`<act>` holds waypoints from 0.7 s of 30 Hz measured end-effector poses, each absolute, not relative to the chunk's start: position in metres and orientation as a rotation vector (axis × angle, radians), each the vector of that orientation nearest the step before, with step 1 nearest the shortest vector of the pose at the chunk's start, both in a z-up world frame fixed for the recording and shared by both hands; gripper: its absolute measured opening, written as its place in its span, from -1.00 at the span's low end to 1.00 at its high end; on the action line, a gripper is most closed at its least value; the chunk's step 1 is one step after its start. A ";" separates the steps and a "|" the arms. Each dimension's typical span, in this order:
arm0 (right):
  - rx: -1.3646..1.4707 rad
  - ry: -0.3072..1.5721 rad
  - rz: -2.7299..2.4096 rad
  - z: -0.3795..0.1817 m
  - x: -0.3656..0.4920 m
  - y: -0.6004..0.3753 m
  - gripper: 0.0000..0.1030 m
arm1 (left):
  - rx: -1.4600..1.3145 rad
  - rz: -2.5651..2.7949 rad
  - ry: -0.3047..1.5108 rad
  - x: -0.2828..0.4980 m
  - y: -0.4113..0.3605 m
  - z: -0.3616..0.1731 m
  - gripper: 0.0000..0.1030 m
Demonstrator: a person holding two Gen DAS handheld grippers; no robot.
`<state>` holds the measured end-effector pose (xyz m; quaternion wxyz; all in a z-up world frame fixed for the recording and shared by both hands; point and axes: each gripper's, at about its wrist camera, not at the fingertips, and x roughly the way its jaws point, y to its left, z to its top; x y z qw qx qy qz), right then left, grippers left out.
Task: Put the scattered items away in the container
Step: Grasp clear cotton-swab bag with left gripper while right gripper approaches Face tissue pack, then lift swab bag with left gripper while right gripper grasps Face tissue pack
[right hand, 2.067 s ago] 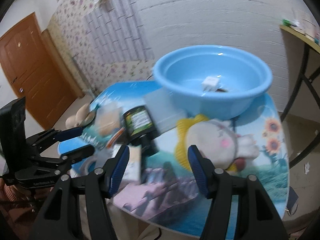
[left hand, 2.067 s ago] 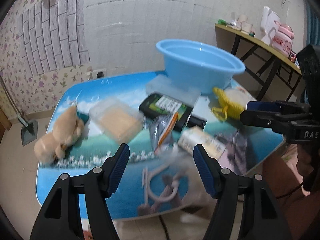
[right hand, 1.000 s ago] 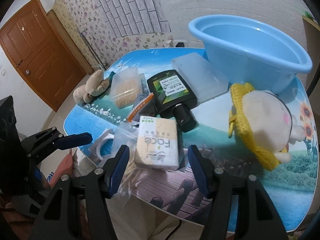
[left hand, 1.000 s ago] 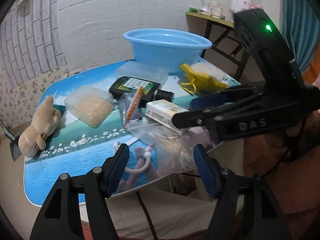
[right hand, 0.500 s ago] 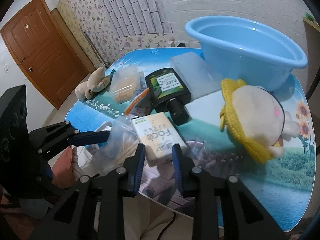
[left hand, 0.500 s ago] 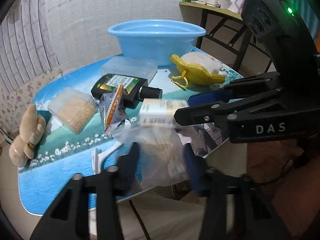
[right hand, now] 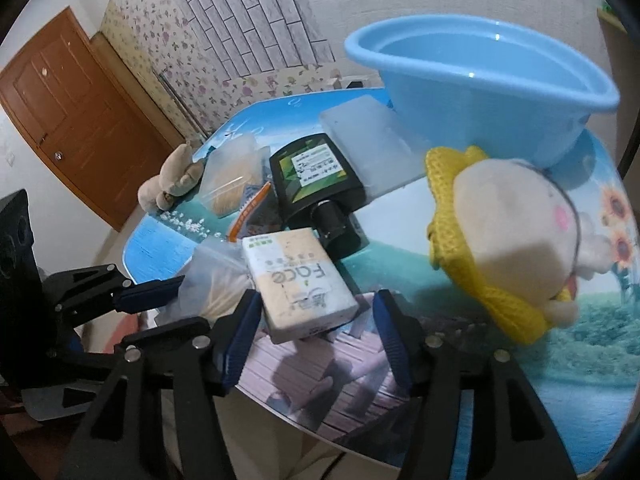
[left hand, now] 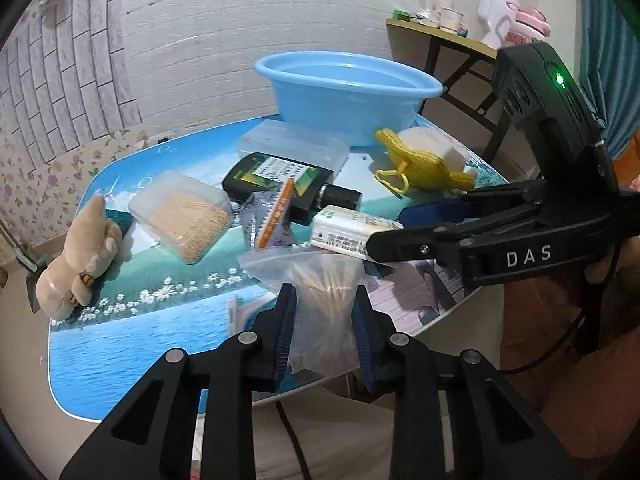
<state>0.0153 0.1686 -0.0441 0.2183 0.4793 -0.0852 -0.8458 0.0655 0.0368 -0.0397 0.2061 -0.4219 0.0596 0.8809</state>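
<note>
The blue basin [left hand: 348, 92] stands at the far end of the table, seen too in the right wrist view [right hand: 480, 72]. My left gripper [left hand: 324, 320] is at the near table edge, its jaws closing, pads pressing a clear plastic bag of thin sticks [left hand: 320, 300]. My right gripper [right hand: 316, 328] is opening around a white "Face" tissue pack [right hand: 296, 276]; a gap shows beside the right pad. In the left wrist view the right gripper [left hand: 386, 227] reaches in from the right over that pack [left hand: 348, 228].
Scattered on the table [left hand: 120, 344] are a yellow-and-white plush [left hand: 424, 164], a black bottle [left hand: 280, 180], a clear lidded box [left hand: 292, 146], a box of toothpicks [left hand: 184, 212], a beige plush [left hand: 76, 256] and an orange-striped packet [left hand: 276, 216]. A side table [left hand: 448, 36] stands behind.
My left jaws have narrowed from wide apart onto the plastic bag. My right jaws narrowed in front of the tissue pack, then spread again around it.
</note>
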 end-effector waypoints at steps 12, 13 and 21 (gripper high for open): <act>1.258 -0.227 -2.353 -0.034 0.030 0.172 -0.10 | -1.149 2.541 0.145 0.057 0.023 -0.031 -0.48; 1.253 -0.209 -2.368 -0.031 0.033 0.173 -0.10 | -1.145 2.550 0.147 0.056 0.021 -0.030 -0.48; 1.280 -0.078 -2.413 -0.032 0.046 0.171 -0.10 | -1.178 2.569 0.179 0.052 0.018 -0.036 -0.47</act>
